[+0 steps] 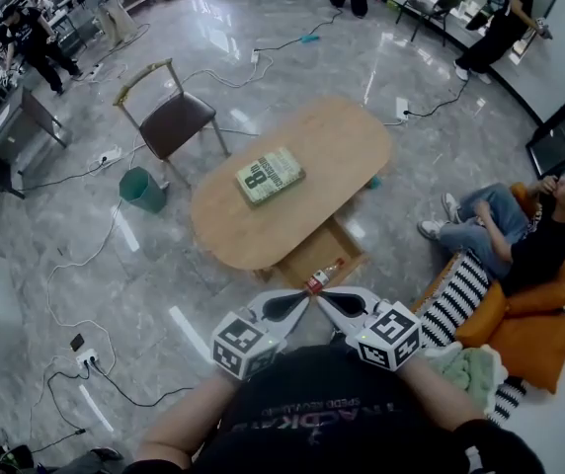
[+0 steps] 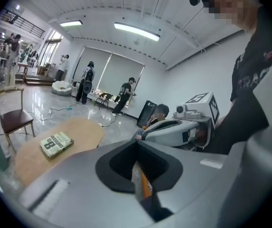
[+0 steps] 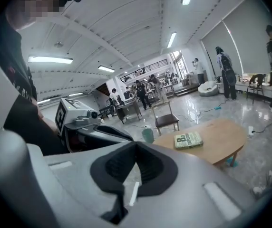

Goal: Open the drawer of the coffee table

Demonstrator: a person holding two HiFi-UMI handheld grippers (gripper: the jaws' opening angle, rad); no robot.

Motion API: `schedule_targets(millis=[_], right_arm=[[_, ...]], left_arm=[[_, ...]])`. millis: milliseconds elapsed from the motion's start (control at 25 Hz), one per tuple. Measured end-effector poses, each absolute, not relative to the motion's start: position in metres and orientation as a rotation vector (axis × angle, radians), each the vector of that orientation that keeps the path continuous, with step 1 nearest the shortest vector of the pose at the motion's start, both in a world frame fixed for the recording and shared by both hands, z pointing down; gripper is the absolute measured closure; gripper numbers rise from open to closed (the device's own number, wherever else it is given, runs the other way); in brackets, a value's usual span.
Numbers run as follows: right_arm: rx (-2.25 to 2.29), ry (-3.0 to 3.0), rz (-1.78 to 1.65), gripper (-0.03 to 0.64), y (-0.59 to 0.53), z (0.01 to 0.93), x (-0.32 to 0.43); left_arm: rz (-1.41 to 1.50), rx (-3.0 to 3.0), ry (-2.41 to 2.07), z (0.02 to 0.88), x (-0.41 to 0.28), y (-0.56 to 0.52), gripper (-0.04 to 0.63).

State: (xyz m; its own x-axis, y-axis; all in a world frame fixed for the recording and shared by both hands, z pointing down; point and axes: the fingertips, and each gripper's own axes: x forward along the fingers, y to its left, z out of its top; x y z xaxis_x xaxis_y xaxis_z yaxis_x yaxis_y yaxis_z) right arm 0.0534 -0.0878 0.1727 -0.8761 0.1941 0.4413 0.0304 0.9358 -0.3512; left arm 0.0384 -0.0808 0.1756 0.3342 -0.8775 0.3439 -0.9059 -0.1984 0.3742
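Both forearms reach forward from the chest, angling the left gripper (image 1: 304, 300) and right gripper (image 1: 325, 300) inward until their tips are close together, each with jaws pressed together on nothing. Below them the coffee table (image 1: 332, 146) stands with its drawer (image 1: 307, 255) pulled out toward the person, a small bottle (image 1: 324, 276) at its near edge and a book (image 1: 270, 175) on top

Left gripper (image 1: 305, 299), right gripper (image 1: 323, 299): fingers (image 1: 284, 307) together.

Drawer (image 1: 312, 251) partly hidden under bench (image 1: 347, 146) top; small bottle (image 1: 324, 276) at its near end, label unreadable; book (image 1: 270, 175) fine print unreadable; forearms (image 1: 179, 431) cut by bottom edge.
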Motion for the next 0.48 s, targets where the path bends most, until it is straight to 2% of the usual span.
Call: schedule_targets(millis=[480], right_arm=[[-0.206, -2.580, 0.450, 0.615, -0.050, 0.176, 0.037]], left_arm=[[0.054, 2.053, -1.595, 0.178, 0.025, -0.040, 0.594]])
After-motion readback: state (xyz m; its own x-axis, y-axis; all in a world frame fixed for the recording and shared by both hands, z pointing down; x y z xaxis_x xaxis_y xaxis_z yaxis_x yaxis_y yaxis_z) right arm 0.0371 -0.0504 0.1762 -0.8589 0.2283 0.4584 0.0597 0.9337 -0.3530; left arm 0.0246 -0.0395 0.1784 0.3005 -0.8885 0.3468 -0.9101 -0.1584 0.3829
